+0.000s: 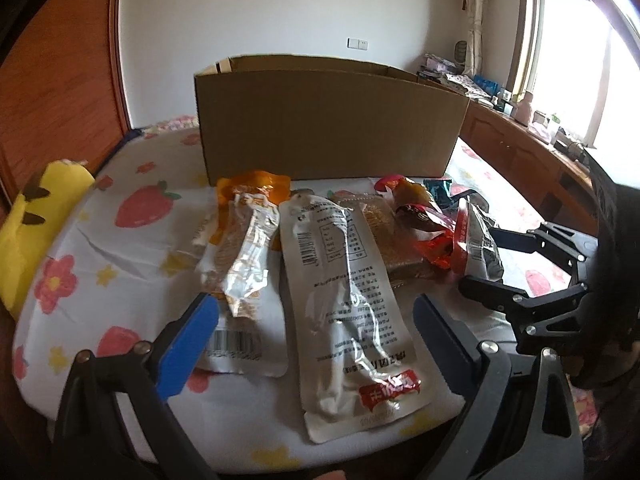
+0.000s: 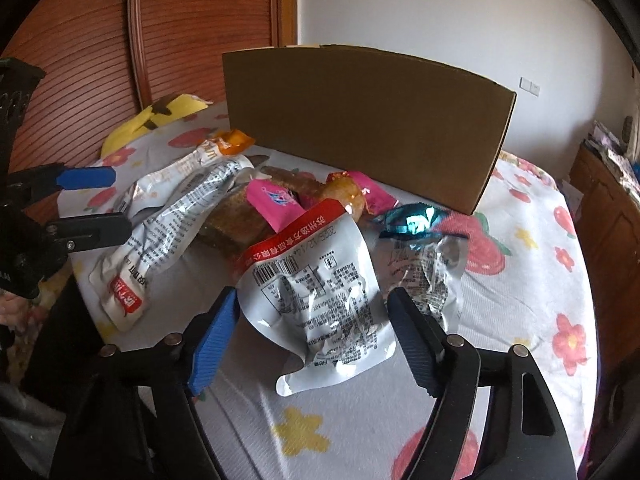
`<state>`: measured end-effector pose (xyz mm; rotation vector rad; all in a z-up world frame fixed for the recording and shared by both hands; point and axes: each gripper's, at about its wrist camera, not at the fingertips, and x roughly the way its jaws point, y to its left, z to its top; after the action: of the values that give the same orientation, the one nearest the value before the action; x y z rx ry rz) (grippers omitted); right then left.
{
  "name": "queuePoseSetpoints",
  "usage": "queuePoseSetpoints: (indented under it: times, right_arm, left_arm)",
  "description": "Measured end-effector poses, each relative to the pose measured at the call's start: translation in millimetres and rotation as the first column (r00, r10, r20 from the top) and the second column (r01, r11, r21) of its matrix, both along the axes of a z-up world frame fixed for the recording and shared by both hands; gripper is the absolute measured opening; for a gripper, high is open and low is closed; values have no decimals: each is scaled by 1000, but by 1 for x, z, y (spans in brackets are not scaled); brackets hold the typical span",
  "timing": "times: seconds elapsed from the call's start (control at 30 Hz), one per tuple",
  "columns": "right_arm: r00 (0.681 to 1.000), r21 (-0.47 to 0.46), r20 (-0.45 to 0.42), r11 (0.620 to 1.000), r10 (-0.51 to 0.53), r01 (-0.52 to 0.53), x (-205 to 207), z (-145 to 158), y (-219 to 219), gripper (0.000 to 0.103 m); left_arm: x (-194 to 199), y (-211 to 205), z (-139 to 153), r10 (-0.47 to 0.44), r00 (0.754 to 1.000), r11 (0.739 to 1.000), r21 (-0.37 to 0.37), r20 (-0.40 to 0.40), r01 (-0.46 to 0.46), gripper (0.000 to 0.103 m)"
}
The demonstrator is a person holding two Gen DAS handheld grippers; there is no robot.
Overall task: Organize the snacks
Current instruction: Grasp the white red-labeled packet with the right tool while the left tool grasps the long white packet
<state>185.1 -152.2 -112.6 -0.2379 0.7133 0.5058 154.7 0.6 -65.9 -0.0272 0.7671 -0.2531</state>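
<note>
Several snack packets lie in a heap on a strawberry-print bed sheet (image 1: pixel 120 264) in front of an open cardboard box (image 1: pixel 328 120). My left gripper (image 1: pixel 320 324) is open, its pads on either side of a long white packet (image 1: pixel 344 312) without touching it. An orange-and-white packet (image 1: pixel 244 256) lies just left of it. My right gripper (image 2: pixel 316 320) is open around a crumpled silver packet with a red top edge (image 2: pixel 316 280), its pads close to the packet's sides. That packet rests on the sheet. The box (image 2: pixel 360 120) stands behind the heap.
A pink packet (image 2: pixel 276 200), a teal foil sweet (image 2: pixel 412 220), a brown bread-like snack (image 2: pixel 236 220) and another silver packet (image 2: pixel 432 276) lie in the heap. A yellow plush (image 1: pixel 36 220) sits at the left bed edge. A wooden wardrobe (image 2: pixel 120 40) and a cluttered window cabinet (image 1: pixel 520 128) flank the bed.
</note>
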Motion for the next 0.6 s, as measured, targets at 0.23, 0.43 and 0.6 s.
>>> queuePoseSetpoints:
  times: [0.23, 0.43, 0.6]
  right_arm:
    - [999, 103, 16, 994, -45, 43, -4, 4, -14, 30]
    - [998, 165, -2, 984, -66, 65, 0, 7, -25, 29]
    - [997, 175, 11, 982, -77, 73, -5, 11, -30, 28]
  left_arm:
    - [13, -12, -7, -26, 999, 1000, 8, -29, 26, 89]
    - [23, -23, -9, -36, 998, 998, 46, -43, 38, 89]
    - [33, -27, -14, -32, 998, 997, 66, -63, 36, 89]
